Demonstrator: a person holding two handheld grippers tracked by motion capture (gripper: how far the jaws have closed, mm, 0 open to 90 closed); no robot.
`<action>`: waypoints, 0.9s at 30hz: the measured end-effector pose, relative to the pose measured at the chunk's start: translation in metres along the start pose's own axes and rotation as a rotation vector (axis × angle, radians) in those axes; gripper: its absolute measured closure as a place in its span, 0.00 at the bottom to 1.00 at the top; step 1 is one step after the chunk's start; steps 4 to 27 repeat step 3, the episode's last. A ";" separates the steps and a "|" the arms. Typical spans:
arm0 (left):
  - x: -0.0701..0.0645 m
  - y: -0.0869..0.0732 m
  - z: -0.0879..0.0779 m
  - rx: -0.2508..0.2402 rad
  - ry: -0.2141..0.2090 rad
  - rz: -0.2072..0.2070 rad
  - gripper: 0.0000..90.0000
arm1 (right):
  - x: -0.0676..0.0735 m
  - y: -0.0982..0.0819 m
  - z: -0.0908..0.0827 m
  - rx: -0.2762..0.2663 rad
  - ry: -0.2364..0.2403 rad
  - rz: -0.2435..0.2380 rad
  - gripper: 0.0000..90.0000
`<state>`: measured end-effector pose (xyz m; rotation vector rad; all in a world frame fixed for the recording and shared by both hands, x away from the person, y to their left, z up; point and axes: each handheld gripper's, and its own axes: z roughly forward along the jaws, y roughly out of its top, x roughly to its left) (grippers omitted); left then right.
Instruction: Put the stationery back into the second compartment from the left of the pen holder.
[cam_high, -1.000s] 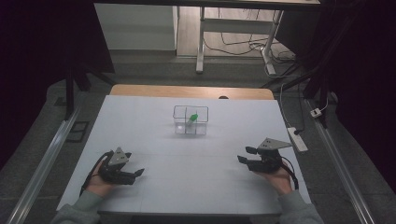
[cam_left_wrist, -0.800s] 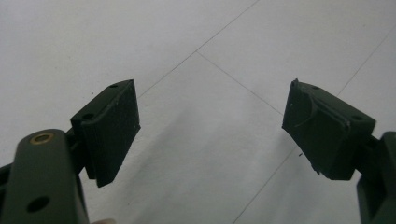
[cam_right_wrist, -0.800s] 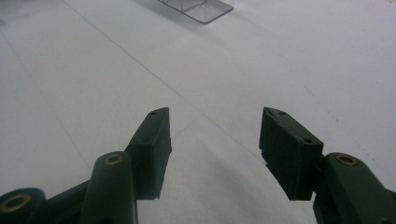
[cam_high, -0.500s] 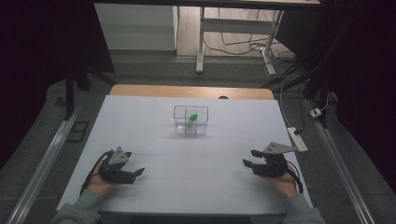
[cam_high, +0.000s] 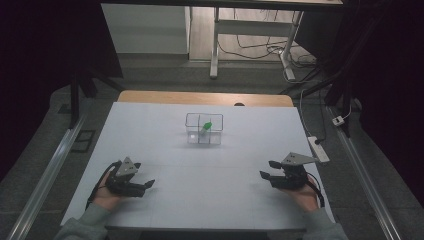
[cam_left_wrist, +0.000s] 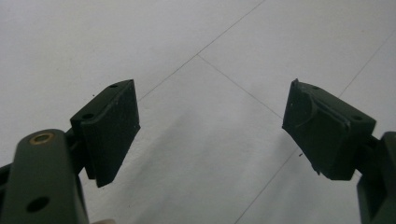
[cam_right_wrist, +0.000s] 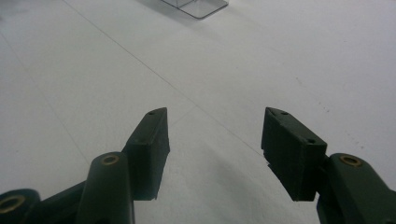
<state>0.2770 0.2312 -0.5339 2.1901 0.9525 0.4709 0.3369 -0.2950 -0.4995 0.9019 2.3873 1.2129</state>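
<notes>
In the high view, a white tabletop (cam_high: 165, 200) fills the middle of the frame, with a strip of bare wood along its far edge. A little above the centre of the frame stands a small clear box (cam_high: 204, 129) with thin dividing walls inside. A small green object (cam_high: 206, 126) lies in it, in the right part of the box and toward the back; what the object is I cannot tell, because it is too small.

The left gripper (cam_high: 146, 185) is at the lower left of the frame, low over the tabletop, held by the person's left hand (cam_high: 106, 196) in a grey sleeve. Its jaws point toward the right of the frame. In the left gripper view the two black jaws stand wide apart and between them there is only the white surface with its thin lines; the left gripper (cam_left_wrist: 210, 135) holds nothing.

The right gripper (cam_high: 267, 170) is at the lower right of the frame, held by the right hand (cam_high: 303, 195), with a grey three-cornered plate on top. Its jaws point toward the left of the frame. In the right gripper view the jaws of the right gripper (cam_right_wrist: 215, 154) are also clearly apart, a little less wide than the left ones, and nothing is between them. A corner of the clear box (cam_right_wrist: 198, 6) shows at the top edge of that view.

Both grippers are well apart from the box and from each other, one at each side of the tabletop.
</notes>
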 end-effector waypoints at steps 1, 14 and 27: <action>0.000 0.000 0.000 0.001 0.000 0.000 0.20 | 0.000 0.000 0.000 0.001 0.000 -0.001 0.45; 0.000 0.000 0.000 0.001 0.000 0.000 0.20 | 0.000 0.000 0.000 0.001 0.000 -0.002 0.45; 0.000 0.000 0.000 0.001 0.000 0.000 0.20 | 0.000 0.000 0.000 0.001 0.000 -0.002 0.45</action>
